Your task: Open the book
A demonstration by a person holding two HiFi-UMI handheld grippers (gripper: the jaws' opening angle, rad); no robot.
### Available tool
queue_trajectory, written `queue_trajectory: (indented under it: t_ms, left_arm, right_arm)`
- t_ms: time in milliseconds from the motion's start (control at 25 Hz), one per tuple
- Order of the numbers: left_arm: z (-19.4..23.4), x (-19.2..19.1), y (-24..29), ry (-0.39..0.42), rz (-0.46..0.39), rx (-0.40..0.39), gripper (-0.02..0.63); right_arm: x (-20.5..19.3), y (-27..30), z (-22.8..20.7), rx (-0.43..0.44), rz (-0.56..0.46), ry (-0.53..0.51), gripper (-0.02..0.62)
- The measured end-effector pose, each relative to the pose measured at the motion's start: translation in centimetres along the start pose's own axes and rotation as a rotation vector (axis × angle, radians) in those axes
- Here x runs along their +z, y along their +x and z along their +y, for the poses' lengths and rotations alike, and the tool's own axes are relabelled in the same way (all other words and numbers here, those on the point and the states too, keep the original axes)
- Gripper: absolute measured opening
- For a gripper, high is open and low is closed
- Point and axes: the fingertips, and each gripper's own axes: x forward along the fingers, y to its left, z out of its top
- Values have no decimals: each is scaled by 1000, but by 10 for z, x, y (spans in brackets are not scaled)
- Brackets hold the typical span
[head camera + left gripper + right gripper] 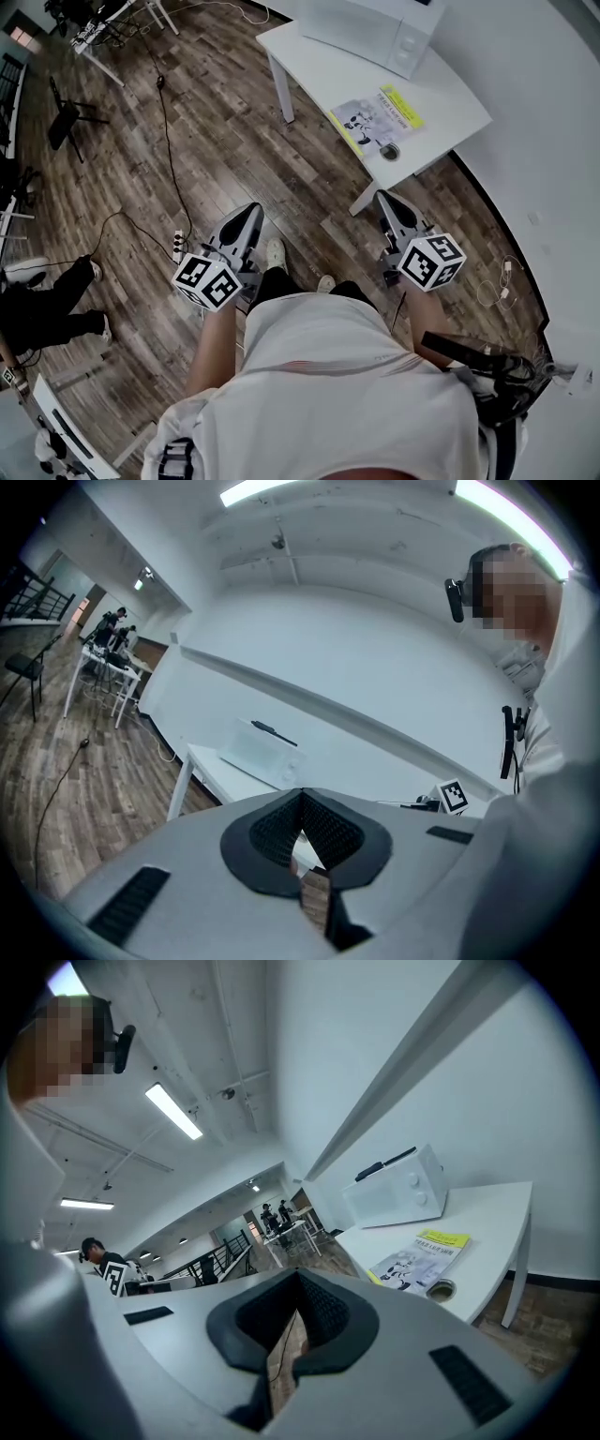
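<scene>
Left gripper (251,211) and right gripper (386,199) — jaws together, empty — hang well apart from the closed book (377,118) on the table (452,109).

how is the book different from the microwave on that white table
The book lies flat, thin and closed by the nearer edge of the white table; the microwave stands boxy and far bulkier at the back. The book's cover is printed, with a yellow band; the microwave is plain white. Both rest on that table, apart from each other.
</scene>
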Motion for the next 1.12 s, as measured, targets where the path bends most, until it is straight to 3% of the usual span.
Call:
queue_trajectory:
  t_ms: [320,760,920,1120]
  left_arm:
    - [40,27,88,0,52,-137,11]
    - [117,86,212,60,207,-419,11]
    - [122,99,247,95,244,-520,11]
    - [110,88,279,137,322,-653,11]
  right_arm:
    - [32,37,-44,-142,-66,12,-5]
    - [81,104,-64,-430,-195,49,-5]
    - [88,108,-70,-537,-231,67,-5]
    - [77,86,-72,-689,-276,111,-5]
